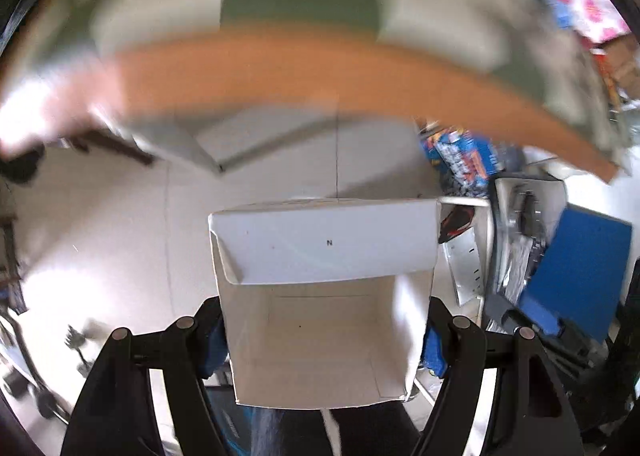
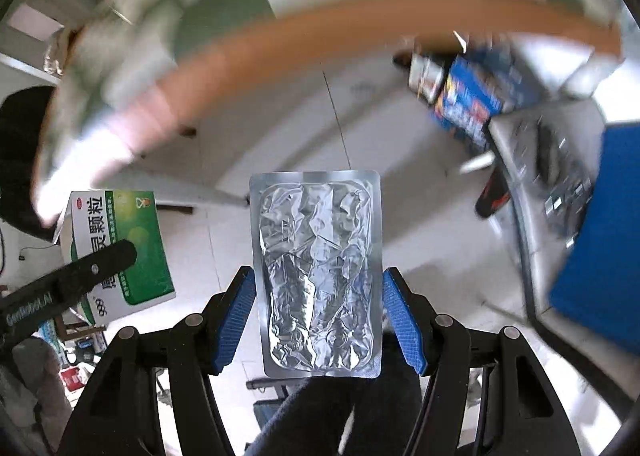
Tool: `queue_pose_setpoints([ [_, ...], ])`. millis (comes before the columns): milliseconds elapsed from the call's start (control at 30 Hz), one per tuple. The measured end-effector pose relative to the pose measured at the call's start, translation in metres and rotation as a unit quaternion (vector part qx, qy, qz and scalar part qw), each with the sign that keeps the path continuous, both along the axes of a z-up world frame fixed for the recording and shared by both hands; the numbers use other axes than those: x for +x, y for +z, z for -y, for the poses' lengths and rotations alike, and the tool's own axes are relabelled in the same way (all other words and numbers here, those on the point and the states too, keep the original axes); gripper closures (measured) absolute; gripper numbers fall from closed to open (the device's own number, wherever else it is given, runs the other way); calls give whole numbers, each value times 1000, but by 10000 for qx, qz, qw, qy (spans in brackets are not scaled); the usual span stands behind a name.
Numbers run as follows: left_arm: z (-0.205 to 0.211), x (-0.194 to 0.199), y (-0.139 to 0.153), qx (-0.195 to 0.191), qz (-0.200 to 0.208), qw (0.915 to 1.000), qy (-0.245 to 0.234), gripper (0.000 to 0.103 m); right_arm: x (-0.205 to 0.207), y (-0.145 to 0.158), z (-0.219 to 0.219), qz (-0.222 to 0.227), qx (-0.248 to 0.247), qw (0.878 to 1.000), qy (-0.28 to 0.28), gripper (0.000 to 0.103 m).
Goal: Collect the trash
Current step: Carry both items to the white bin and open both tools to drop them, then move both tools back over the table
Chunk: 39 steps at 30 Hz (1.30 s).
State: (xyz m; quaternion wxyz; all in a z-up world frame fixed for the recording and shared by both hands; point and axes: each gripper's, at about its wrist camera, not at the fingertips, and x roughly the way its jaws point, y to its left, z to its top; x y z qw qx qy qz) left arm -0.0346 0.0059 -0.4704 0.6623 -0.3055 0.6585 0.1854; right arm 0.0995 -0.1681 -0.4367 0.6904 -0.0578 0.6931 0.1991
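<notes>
My left gripper [image 1: 322, 340] is shut on a white open carton [image 1: 324, 296], its flap raised toward the camera; the inside looks empty. The same carton shows its green and white printed side in the right wrist view [image 2: 120, 252], with the left gripper's black finger [image 2: 80, 276] across it. My right gripper [image 2: 318, 316] is shut on a crumpled silver foil blister sheet [image 2: 318, 272], held upright between the blue pads [image 2: 236, 320]. Both are held in the air above a pale tiled floor [image 1: 120, 224].
A blurred table with an orange edge [image 1: 280, 68] curves across the top. At the right stand a grey bin [image 2: 552, 184] of dark items, a blue panel [image 2: 600, 256] and blue printed packs [image 2: 472, 96]. A black and red object [image 2: 492, 196] lies by the bin.
</notes>
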Motion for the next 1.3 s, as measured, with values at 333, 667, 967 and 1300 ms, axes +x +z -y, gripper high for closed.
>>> queue_pose_setpoints([
  [333,-8,-19,-203,-926,-337,9937,527,14,-23,-227,-6,-990,121,9950,46,36],
  [667,-17,-57,-247,15,-659,9962,575,0,-39,-333,-24,-1189,152,9911,586,0],
  [967,-4,-75,-207,539,-913,9941,226,0,-43,-295,-31,-473,-713,9917,956,0],
  [1300,10,-73,-113,701,-674,9952,109,0,-44,-187,-24,-137,-743,9911,1100,0],
])
